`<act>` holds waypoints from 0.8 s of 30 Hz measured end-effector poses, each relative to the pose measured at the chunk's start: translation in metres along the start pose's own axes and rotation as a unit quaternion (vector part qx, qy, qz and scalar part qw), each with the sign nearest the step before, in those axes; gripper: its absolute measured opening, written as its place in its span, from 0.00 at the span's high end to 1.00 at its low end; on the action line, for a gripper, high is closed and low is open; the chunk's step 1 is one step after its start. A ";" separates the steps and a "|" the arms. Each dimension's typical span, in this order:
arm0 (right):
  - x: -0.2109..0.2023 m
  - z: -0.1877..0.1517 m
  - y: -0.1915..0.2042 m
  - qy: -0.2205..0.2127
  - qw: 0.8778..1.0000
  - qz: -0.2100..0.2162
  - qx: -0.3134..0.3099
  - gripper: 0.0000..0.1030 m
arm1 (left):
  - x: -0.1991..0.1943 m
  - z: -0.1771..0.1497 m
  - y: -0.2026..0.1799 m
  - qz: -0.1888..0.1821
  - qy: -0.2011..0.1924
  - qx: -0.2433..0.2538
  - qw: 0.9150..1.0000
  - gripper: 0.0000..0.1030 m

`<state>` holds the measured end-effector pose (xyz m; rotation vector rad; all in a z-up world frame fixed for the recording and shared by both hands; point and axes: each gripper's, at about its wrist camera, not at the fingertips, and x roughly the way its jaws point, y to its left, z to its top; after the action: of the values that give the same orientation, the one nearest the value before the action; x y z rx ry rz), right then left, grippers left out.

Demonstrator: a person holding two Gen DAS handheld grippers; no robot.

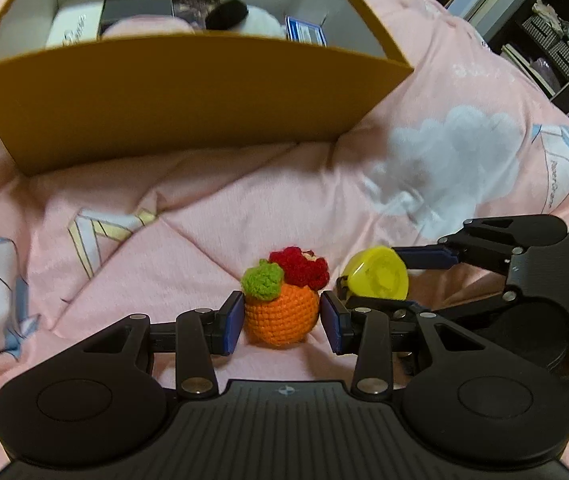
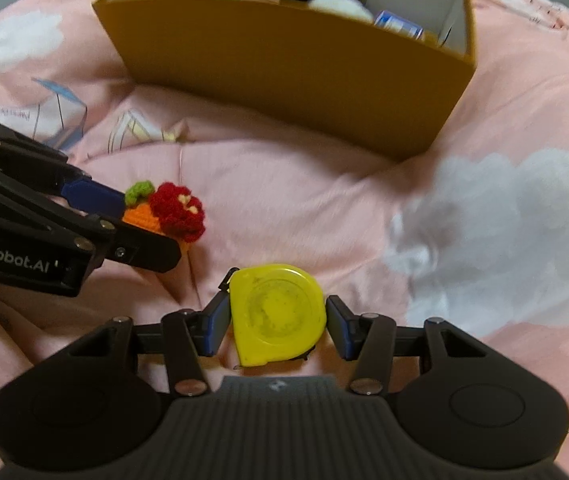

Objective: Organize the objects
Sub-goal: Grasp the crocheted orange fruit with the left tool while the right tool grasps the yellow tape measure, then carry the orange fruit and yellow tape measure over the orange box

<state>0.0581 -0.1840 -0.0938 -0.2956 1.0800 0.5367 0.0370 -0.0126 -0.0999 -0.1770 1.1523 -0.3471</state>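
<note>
The left gripper (image 1: 280,322) brackets the crocheted orange (image 1: 280,316), its blue pads (image 1: 233,322) at the ball's two sides, the left pad touching and the right one at most a sliver off; I judge it closing rather than firmly clenched. The right gripper (image 2: 277,326) likewise straddles the yellow tape measure (image 2: 277,316), which lies flat on the pink bedspread (image 2: 304,208) with a narrow gap visible at the right pad, so it is not yet clamped. The two items sit just beside each other, the tape measure to the right of the orange, each centred between its own jaws. The yellow box (image 1: 188,96) stands straight ahead of both grippers, farther along the bed, its open top already holding a panda plush (image 1: 244,20) and small cartons. Each load probably has to rise over the near wall.
</note>
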 end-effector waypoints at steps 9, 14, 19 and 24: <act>-0.043 0.023 -0.008 -0.077 0.997 -0.016 -0.023 0.48 | -0.031 0.014 -0.011 -0.014 -0.044 0.016 0.999 0.55; -0.072 0.041 -0.007 -0.118 0.991 -0.017 -0.056 0.48 | -0.057 0.029 -0.019 -0.032 -0.079 0.018 0.996 0.55; -0.094 0.061 -0.007 -0.150 0.984 -0.023 -0.089 0.48 | -0.077 0.051 -0.025 -0.020 -0.117 0.025 0.993 0.55; -0.104 0.084 -0.014 -0.177 0.977 -0.035 -0.115 0.48 | -0.083 0.077 -0.024 -0.006 -0.148 0.026 0.989 0.55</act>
<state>0.0913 -0.1831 0.0366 -0.4213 0.6608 0.6246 0.0731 -0.0087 0.0100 -0.1821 0.8492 -0.3483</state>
